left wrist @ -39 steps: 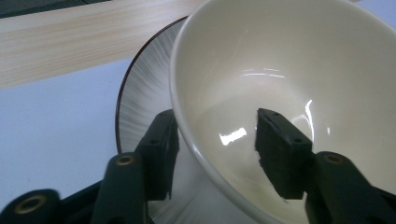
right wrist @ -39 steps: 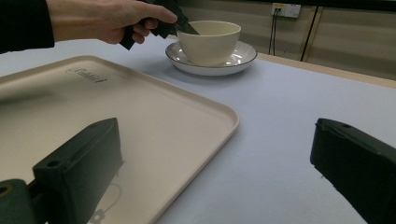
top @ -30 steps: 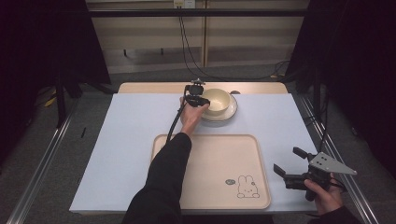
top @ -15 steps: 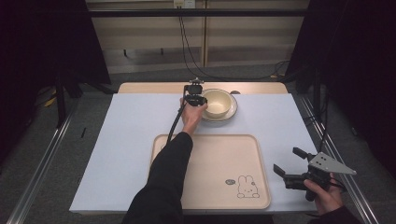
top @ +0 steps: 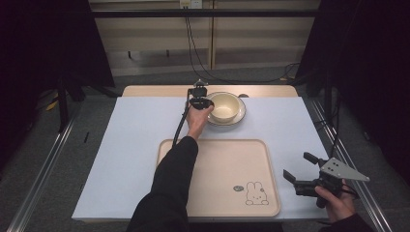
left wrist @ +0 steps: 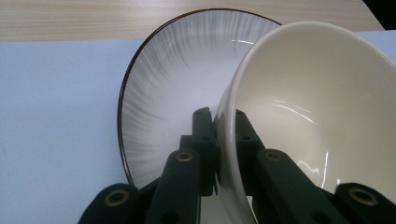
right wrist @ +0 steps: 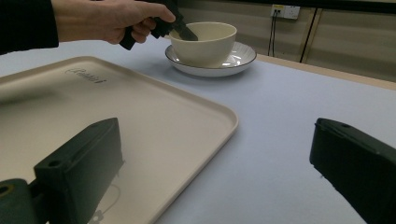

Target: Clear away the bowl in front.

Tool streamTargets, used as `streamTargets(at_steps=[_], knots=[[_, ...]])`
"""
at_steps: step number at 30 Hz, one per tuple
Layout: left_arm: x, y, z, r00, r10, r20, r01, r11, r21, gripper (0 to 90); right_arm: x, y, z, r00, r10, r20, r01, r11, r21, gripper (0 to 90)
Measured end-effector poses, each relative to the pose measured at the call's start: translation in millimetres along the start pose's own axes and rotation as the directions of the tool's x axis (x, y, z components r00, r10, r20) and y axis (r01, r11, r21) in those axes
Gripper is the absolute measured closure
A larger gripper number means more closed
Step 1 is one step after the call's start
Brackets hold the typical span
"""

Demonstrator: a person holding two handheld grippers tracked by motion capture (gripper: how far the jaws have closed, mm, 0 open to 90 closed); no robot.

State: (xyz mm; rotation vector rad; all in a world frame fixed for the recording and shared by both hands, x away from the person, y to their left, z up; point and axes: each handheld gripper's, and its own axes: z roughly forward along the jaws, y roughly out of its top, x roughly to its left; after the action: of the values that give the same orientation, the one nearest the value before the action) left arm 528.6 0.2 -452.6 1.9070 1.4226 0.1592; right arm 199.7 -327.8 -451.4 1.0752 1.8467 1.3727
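My left gripper (top: pixel 202 99) has just closed its jaws on the near rim of the bowl (top: pixel 225 106), which sits in the plate (top: pixel 239 116) at the far edge. I'd lift straight up, slowly, keeping it level. My right gripper (top: pixel 302 170) waits open beside the tray (top: pixel 212 193).

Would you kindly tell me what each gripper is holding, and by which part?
The left gripper pinches the cream ceramic bowl by its rim wall, one jaw inside, one outside. The right gripper holds nothing.
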Motion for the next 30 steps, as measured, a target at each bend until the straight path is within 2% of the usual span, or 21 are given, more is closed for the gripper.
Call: streamTargets(at_steps=[3, 15, 18, 22, 26, 30], knots=[[-0.4, 0.3, -0.1, 0.9999, 0.01, -0.004, -0.01, 0.9999, -0.009, 83.6, -0.1, 0.2, -0.2, 1.0, 0.002, 0.002, -0.002, 1.0, -0.002, 2.0], [2.8, 1.7, -3.5, 1.0, -0.002, 0.007, 0.002, 1.0, -0.006, 83.4, -0.2, 0.8, -1.2, 1.0, 0.009, 0.0, -0.009, 1.0, -0.013, 2.0], [1.8, 2.9, -6.8, 0.9999, -0.011, 0.013, 0.011, 0.9997, -0.02, 83.4, 0.5, 0.6, -1.0, 0.9999, 0.011, -0.002, -0.011, 1.0, -0.011, 2.0], [1.3, 5.0, -9.8, 0.9997, 0.003, 0.022, -0.002, 0.9997, -0.023, 83.4, 0.1, 0.7, -1.0, 1.0, 0.009, 0.0, -0.009, 1.0, -0.013, 2.0], [2.2, 8.1, -14.7, 0.9993, -0.003, 0.037, 0.005, 0.9994, -0.034, 83.4, 0.1, 0.4, -0.6, 1.0, 0.003, -0.003, -0.003, 1.0, -0.006, 1.8], [4.2, 11.0, -22.3, 0.999, 0.004, 0.044, -0.003, 0.9994, -0.035, 83.4, 0.0, 0.9, -1.2, 0.9998, 0.014, -0.011, -0.014, 1.0, -0.012, 1.6]])
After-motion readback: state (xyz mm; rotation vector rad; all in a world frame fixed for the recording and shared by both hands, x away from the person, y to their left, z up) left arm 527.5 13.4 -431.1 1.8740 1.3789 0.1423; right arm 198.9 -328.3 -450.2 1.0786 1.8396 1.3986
